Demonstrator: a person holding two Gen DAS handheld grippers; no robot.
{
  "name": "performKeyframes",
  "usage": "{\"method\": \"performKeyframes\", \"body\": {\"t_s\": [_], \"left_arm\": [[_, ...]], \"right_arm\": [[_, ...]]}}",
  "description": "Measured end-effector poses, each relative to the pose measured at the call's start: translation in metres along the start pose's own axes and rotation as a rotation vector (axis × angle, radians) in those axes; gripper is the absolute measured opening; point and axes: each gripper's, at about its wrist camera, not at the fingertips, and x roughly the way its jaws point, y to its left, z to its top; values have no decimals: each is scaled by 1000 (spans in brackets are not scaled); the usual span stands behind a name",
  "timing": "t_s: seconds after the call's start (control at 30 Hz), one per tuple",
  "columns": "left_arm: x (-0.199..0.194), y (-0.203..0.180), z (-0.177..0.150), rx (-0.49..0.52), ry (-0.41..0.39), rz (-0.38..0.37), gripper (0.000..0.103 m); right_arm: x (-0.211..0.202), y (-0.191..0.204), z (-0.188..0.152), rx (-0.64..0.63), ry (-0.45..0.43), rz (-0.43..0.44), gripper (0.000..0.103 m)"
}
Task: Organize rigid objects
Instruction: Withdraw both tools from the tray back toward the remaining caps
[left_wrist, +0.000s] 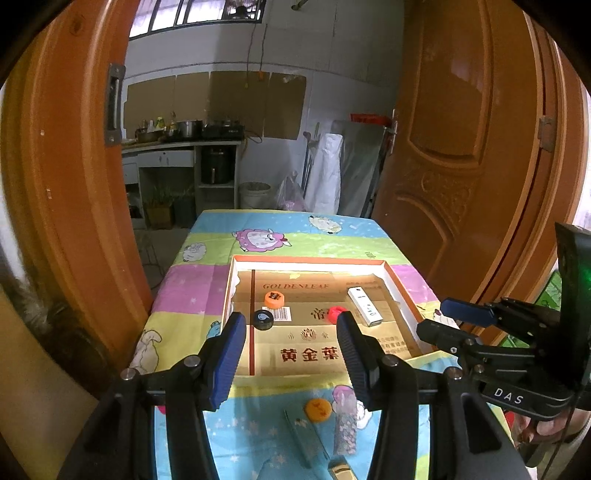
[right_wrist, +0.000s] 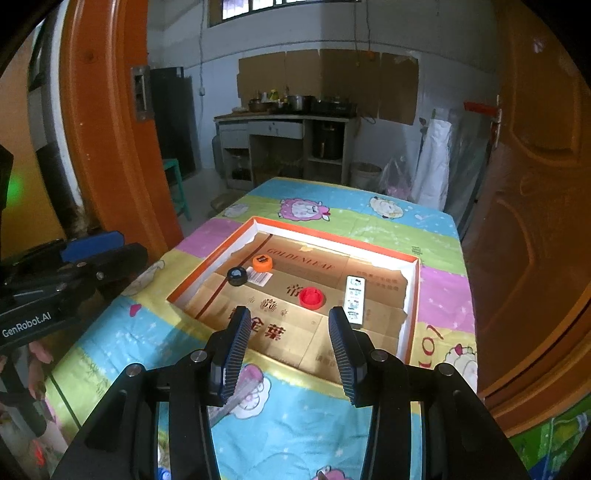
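A shallow cardboard box (left_wrist: 400, 291) (right_wrist: 412, 295) with orange rim lies on the cartoon-print table. Inside it are an orange cap (left_wrist: 274, 298) (right_wrist: 262, 263), a black cap (left_wrist: 263, 319) (right_wrist: 237, 275), a red cap (left_wrist: 334, 313) (right_wrist: 311, 297) and a white rectangular case (left_wrist: 365, 305) (right_wrist: 354, 301). Another orange cap (left_wrist: 318, 410), a patterned strip (left_wrist: 345, 430) and a clear flat piece (left_wrist: 306, 439) lie on the cloth in front of the box. My left gripper (left_wrist: 291, 332) is open and empty above the box's near edge. My right gripper (right_wrist: 288, 326) is open and empty, also over the near edge.
The right gripper shows at the right of the left wrist view (left_wrist: 465, 317); the left gripper shows at the left of the right wrist view (right_wrist: 92, 254). Orange doors (left_wrist: 461, 147) flank the table. A kitchen counter (right_wrist: 280, 122) stands behind.
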Motion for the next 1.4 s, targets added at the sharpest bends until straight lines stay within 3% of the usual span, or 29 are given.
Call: {"method": "performKeyframes", "body": {"t_s": [0.87, 1.4], "left_arm": [[-70, -16, -49, -17, -20, -54, 51], [-73, -19, -90, -44, 13, -63, 51]], "right_arm": [[-73, 38, -44, 1, -12, 4, 45], [-58, 52, -86, 62, 66, 49, 45]]}}
